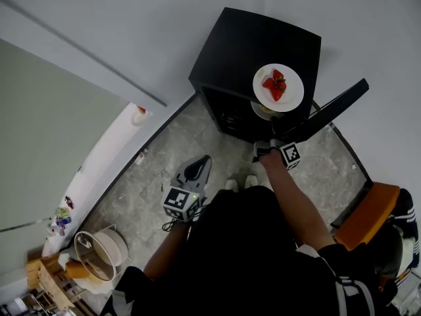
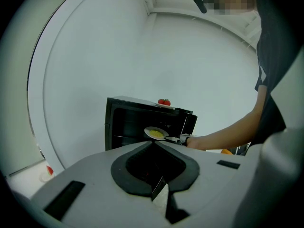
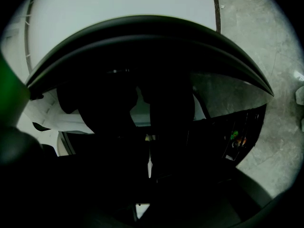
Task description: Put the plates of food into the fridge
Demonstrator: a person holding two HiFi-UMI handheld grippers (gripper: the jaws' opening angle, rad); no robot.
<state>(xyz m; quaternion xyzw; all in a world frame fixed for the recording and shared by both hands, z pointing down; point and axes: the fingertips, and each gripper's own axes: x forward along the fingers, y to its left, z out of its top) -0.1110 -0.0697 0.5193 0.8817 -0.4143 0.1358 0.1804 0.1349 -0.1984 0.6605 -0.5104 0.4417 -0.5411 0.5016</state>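
Right tool (image 2: 175, 138): clamped on the rim of the plate of yellow food (image 2: 148, 130), held level at the mouth of the open fridge (image 2: 128, 122), likely for shelving. Left tool (image 2: 153, 144): jaws together, empty, low (clear of the door). Strawberry plate (image 1: 295, 99): on top of the fridge.

Pale walls (image 1: 99, 25) meet a grey mottled floor (image 1: 148, 183); orange chair (image 1: 371, 212) at right.

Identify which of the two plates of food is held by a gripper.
The plate of yellow food, gripped at its rim by the right gripper in front of the open fridge. The strawberry plate sits free on the fridge top.
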